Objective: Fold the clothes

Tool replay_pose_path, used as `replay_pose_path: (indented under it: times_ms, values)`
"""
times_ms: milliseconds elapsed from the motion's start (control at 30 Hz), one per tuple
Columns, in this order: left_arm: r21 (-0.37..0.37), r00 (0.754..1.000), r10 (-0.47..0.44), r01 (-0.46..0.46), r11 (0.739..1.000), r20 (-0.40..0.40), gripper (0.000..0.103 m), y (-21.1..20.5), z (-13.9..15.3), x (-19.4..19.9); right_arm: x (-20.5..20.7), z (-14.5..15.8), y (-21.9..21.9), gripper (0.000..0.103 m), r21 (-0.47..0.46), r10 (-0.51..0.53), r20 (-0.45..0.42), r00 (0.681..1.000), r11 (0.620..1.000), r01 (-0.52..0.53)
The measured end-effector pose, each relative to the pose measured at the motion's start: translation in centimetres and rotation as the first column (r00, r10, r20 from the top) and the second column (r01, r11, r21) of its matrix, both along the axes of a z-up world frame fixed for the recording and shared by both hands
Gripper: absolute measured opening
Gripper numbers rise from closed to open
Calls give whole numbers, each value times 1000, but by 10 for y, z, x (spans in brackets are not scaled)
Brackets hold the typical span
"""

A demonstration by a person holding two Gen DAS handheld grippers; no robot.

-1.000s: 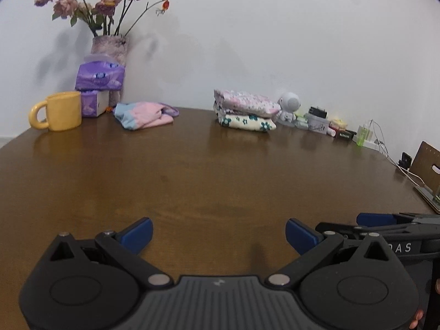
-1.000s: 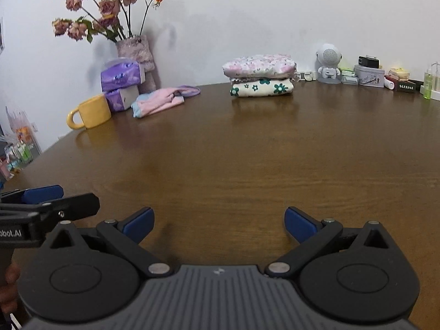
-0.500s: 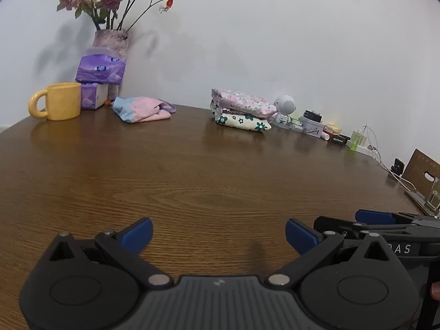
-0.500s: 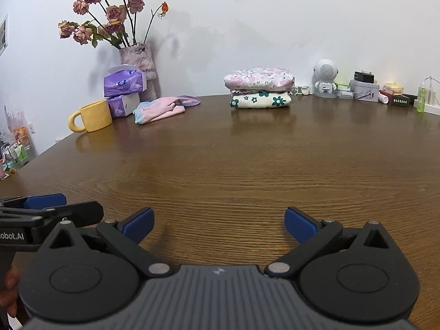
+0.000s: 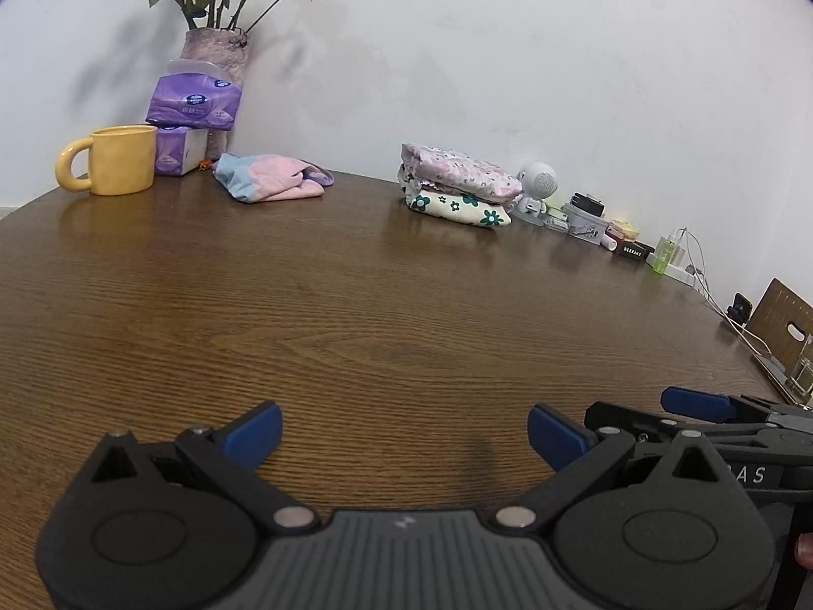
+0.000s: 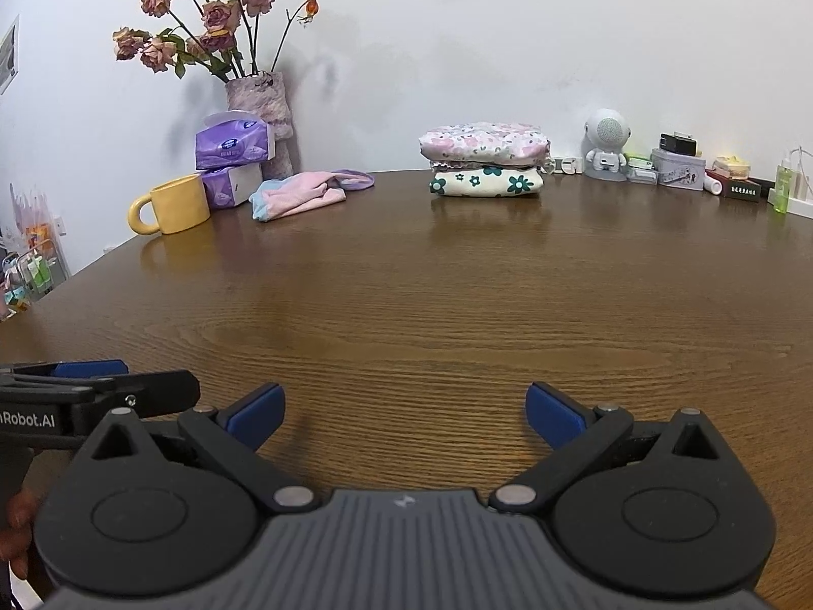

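A pink and blue garment (image 5: 272,183) (image 6: 305,194) lies loosely bundled at the far left of the brown table (image 5: 355,315) (image 6: 457,315). Two folded floral garments (image 5: 457,192) (image 6: 485,158) sit stacked at the back, the pink one on top. My left gripper (image 5: 404,434) hovers open over the near table with nothing between its blue fingertips. My right gripper (image 6: 405,414) is open and empty beside it, far from the clothes. Each gripper shows at the edge of the other's view.
A yellow mug (image 5: 117,166) (image 6: 175,203), purple tissue packs (image 6: 233,145) and a vase of dried flowers (image 6: 259,117) stand at the back left. A small white robot figure (image 6: 607,145), boxes and bottles (image 6: 711,173) line the back right. Cables (image 5: 711,295) and a wooden stand (image 5: 785,323) sit at the right edge.
Both views have tilted up and drawn slightly closer to the clothes at the back. Both grippers stay open and empty.
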State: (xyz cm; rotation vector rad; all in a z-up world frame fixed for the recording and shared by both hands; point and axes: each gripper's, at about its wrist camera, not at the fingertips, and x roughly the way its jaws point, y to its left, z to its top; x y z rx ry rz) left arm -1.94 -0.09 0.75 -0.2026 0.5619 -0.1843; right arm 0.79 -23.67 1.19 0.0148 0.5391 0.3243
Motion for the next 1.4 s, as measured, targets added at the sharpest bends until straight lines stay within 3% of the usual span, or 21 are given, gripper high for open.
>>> replay_pose_path:
  times_ms: [1400]
  values:
    - [-12,1000,-16,16,1000,0,103,2,-1,2,2,-2,0,103,-3,-6,-12,1000,1000,6]
